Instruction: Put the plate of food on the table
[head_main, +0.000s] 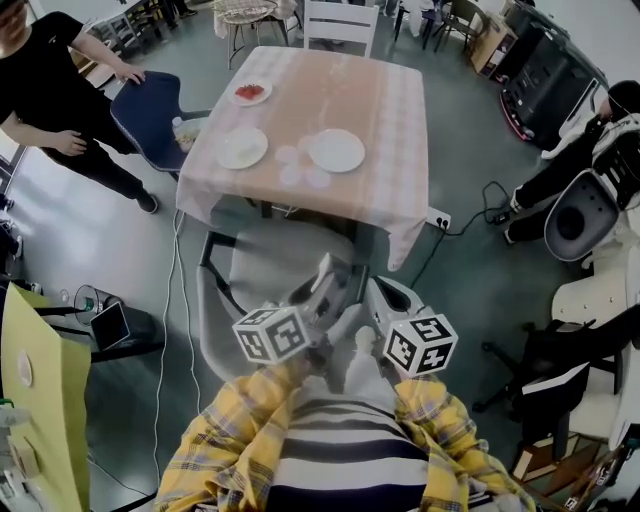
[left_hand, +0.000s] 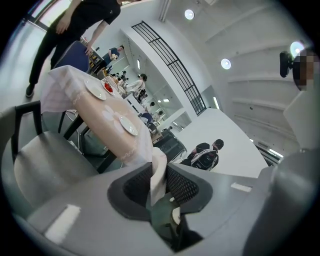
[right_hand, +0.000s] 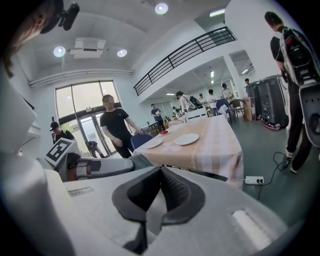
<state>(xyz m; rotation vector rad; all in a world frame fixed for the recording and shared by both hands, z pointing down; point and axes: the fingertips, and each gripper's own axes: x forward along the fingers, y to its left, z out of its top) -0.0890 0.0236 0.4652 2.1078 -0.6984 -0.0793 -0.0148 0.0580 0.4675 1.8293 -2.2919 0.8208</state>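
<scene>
Left gripper (left_hand: 156, 170) — jaws a narrow slit apart, nothing in them; only its own view shows that. Right gripper (right_hand: 160, 170) is pinched together, empty too. The head view has both low at bottom centre, well short of the table (head_main: 400, 120) — the plate of food (head_main: 250, 92) sits on it, upper left, near a bare plate (head_main: 242, 148).

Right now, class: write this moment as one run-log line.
white plate of red food: on pink-clothed table | left tongs: ajar, empty | right tongs: shut, empty
</scene>
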